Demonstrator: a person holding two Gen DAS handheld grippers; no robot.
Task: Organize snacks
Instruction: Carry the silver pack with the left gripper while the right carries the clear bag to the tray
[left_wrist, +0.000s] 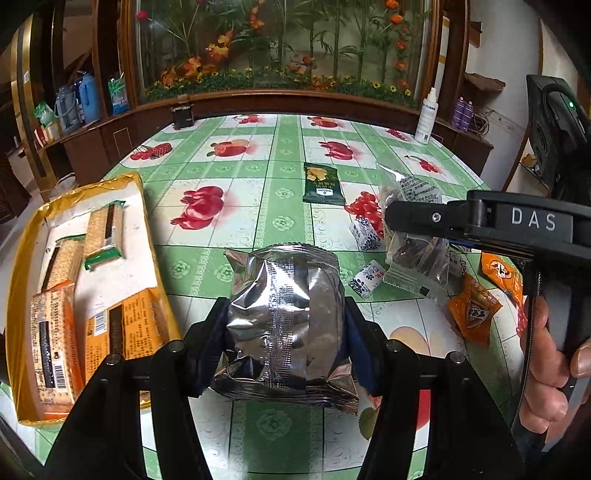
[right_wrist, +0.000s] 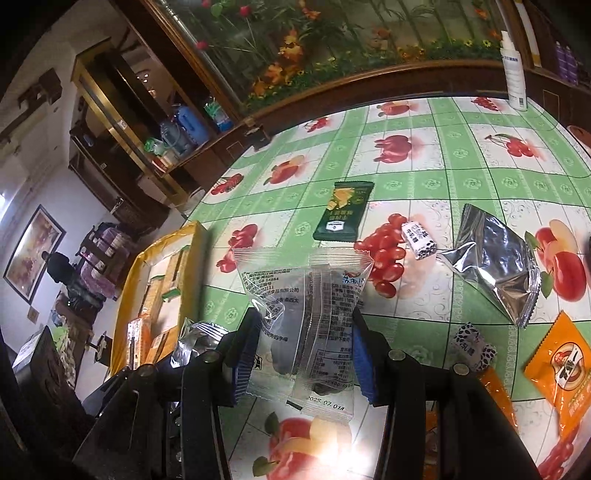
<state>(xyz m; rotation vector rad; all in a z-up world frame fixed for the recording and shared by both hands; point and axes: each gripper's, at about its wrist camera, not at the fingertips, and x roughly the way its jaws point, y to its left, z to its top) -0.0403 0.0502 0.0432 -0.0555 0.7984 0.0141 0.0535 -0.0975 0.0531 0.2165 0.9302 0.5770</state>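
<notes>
We see the left gripper (left_wrist: 286, 332), angled down over the table (left_wrist: 258, 206), w/ its fingers clamped on a silver foil snack pack (left_wrist: 284, 317) held clear of the fruit-print cloth. The right gripper (right_wrist: 303, 332), also tilted down, pinches clear plastic packets (right_wrist: 314, 306) of dark snacks between blue pads (right_wrist: 362, 365). In the left wrist view a hand (left_wrist: 546, 369) grips the right tool's handle; a yellow tray (left_wrist: 22, 258) at left holds green and orange bar packs. Only the right wrist view shows a second silver pack (right_wrist: 495, 262) lying flat. A green packet (left_wrist: 323, 183), small patterned candies (left_wrist: 365, 233) and orange sachets (left_wrist: 472, 314) are scattered nearby.
</notes>
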